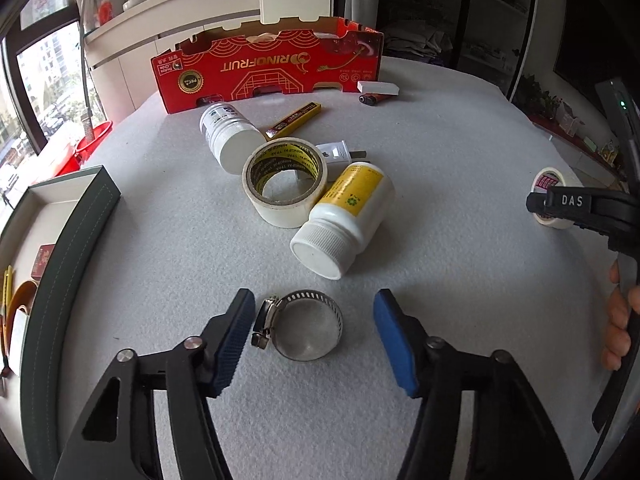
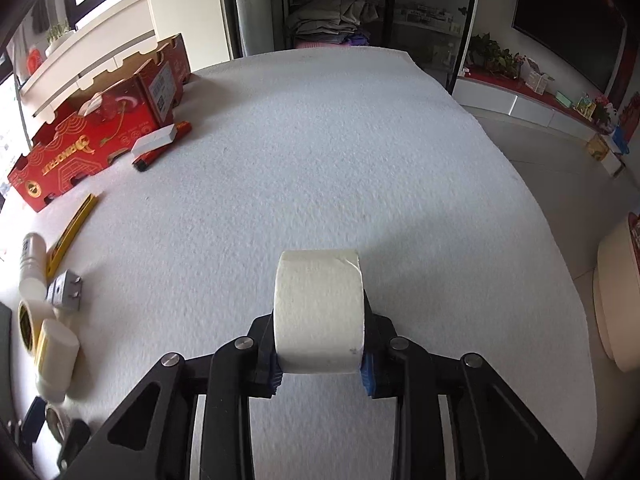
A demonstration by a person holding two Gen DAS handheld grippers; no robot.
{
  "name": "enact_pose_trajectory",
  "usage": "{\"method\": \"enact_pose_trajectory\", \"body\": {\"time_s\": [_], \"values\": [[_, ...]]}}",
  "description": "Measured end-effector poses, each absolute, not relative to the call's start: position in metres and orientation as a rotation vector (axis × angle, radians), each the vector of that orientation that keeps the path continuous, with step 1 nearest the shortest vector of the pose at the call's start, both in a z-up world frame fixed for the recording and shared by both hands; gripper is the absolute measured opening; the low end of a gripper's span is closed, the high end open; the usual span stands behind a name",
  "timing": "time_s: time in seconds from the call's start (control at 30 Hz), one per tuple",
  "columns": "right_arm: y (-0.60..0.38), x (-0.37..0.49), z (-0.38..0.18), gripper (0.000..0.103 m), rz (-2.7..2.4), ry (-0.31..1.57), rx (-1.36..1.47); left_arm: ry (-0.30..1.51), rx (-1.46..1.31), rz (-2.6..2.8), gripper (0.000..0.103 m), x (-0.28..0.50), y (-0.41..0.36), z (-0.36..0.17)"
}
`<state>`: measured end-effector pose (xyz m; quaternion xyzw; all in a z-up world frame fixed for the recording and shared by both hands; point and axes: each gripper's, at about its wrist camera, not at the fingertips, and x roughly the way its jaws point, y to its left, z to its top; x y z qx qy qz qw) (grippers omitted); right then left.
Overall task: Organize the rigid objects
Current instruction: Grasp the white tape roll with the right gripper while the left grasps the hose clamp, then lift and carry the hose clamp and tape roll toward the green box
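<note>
A metal hose clamp [image 1: 316,293] lies on the white felt table [image 1: 440,160] between the fingers of my left gripper [image 1: 315,308]. That gripper is open: its left blue pad [image 1: 236,340] is close to the clamp's screw housing and its right pad stands clear of the ring. My right gripper [image 2: 320,344] is shut on a white tape roll [image 2: 320,308], held on edge just above the table. In the left wrist view the right gripper [image 1: 576,204] and its roll [image 1: 554,178] are at the far right.
Ahead of the clamp lie a yellow-labelled white bottle [image 1: 344,220], a wide tape roll [image 1: 282,182], another white bottle [image 1: 228,136], a plug adapter [image 1: 340,154] and a yellow strip box [image 1: 294,120]. A red carton [image 1: 268,72] stands behind, a dark green box [image 1: 68,240] at left.
</note>
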<state>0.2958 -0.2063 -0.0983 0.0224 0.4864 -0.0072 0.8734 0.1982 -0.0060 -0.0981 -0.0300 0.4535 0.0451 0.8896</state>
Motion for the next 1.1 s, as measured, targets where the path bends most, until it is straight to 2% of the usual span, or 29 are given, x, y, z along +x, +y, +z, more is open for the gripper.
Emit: {"method": "enact_pose_trajectory", "body": {"time_s": [0.03, 0.43, 0.73, 1.1], "values": [[-0.206, 0.283, -0.098, 0.030, 0.001, 1.024, 0.053, 0.938, -0.062, 0.081, 0.044, 0.194, -0.005, -0.097], [-0.185, 0.124, -0.098, 0.030, 0.114, 1.025, 0.065, 0.988, -0.128, 0.040, 0.044, 0.103, 0.018, -0.091], [-0.159, 0.068, -0.082, 0.030, 0.109, 0.958, 0.050, 0.921, -0.033, 0.001, 0.044, 0.050, 0.001, -0.076], [-0.131, 0.042, -0.076, 0.030, 0.128, 0.910, -0.002, 0.871, -0.036, -0.004, 0.044, 0.028, 0.009, -0.065]]}}
